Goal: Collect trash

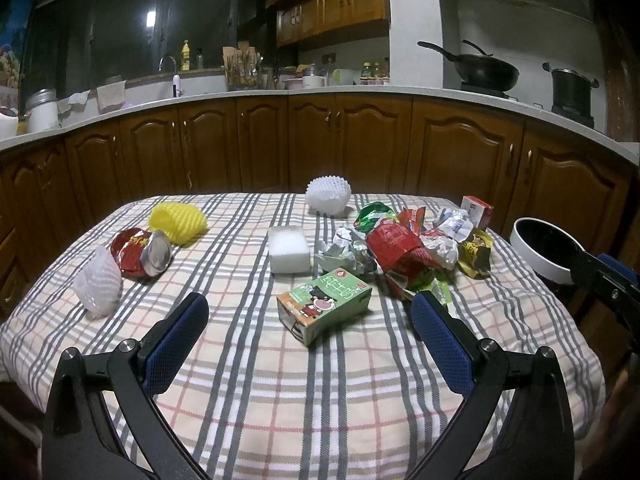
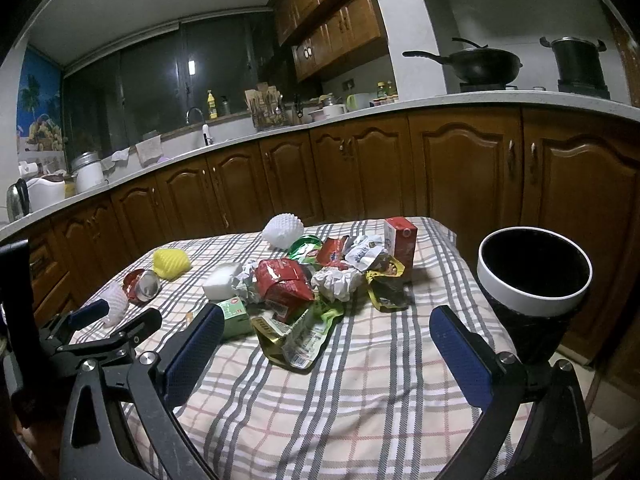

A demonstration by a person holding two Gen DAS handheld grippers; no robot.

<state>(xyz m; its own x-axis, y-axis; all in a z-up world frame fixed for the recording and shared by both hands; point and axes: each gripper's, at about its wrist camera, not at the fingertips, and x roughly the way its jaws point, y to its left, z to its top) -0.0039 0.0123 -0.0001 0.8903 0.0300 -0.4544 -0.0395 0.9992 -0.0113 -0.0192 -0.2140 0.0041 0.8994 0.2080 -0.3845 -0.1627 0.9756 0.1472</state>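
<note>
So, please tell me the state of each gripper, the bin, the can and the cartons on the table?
Left gripper: open, empty, above the tablecloth.
Right gripper: open, empty.
Bin: upright beside the table, its inside too dark to judge.
Can: crushed, lying on its side.
Green carton: lying on its side.
Red carton: standing upright.
Paper balls: crumpled.

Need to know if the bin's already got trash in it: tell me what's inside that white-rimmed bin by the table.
The white-rimmed bin stands open beside the table. Its interior shows only black; no trash is visible near the rim. The bottom is too dark to see, so contents there cannot be ruled out.
</note>
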